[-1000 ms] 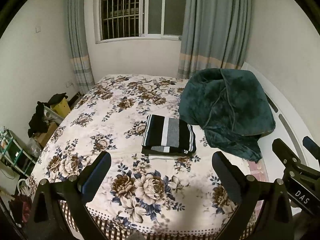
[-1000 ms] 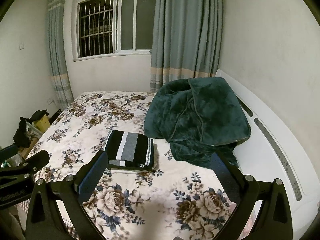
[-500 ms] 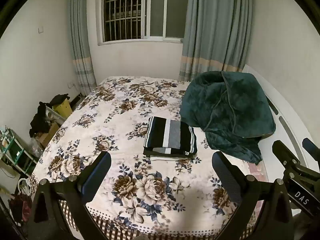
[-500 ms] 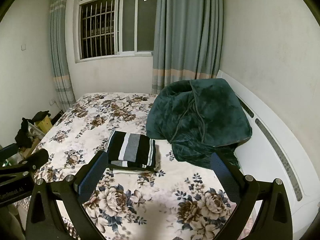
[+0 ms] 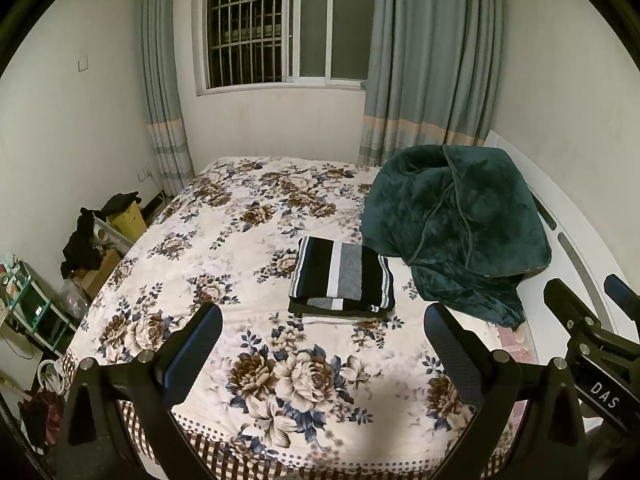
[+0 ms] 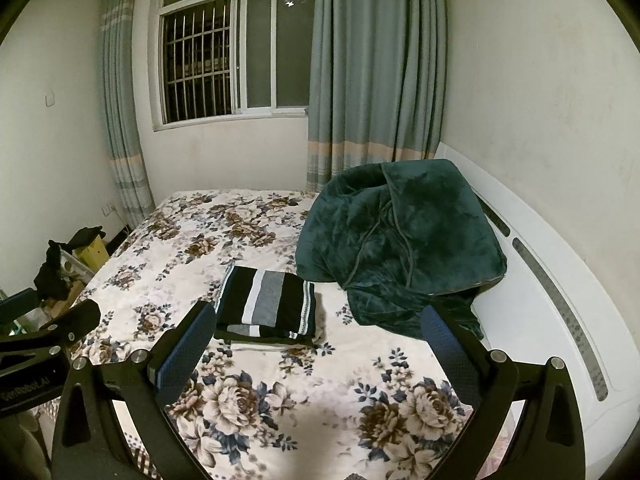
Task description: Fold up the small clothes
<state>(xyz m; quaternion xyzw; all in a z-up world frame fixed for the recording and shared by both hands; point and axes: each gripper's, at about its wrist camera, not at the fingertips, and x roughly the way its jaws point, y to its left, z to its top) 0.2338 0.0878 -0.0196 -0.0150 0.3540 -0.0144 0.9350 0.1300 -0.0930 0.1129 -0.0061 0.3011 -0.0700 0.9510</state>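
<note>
Fold looks done: striped garment [image 5: 343, 278] sits squared on a small stack mid-bed [image 5: 224, 264], just left of green blanket [image 5: 456, 224], w/ left gripper [image 5: 322, 344] & right gripper [image 6: 316, 340] both spread, empty (held near bed's edge), so next prob. fetch another piece.

Left tool [image 5: 322, 344] black, silver screws; pads [image 5: 192, 350] seemingly blue.

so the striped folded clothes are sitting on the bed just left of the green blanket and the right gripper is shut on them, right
Not quite. The striped folded clothes do lie on the bed, just left of the green blanket, but the right gripper is open and holds nothing. The right wrist view shows its fingers spread wide, short of the clothes. The left gripper is open too.
</note>
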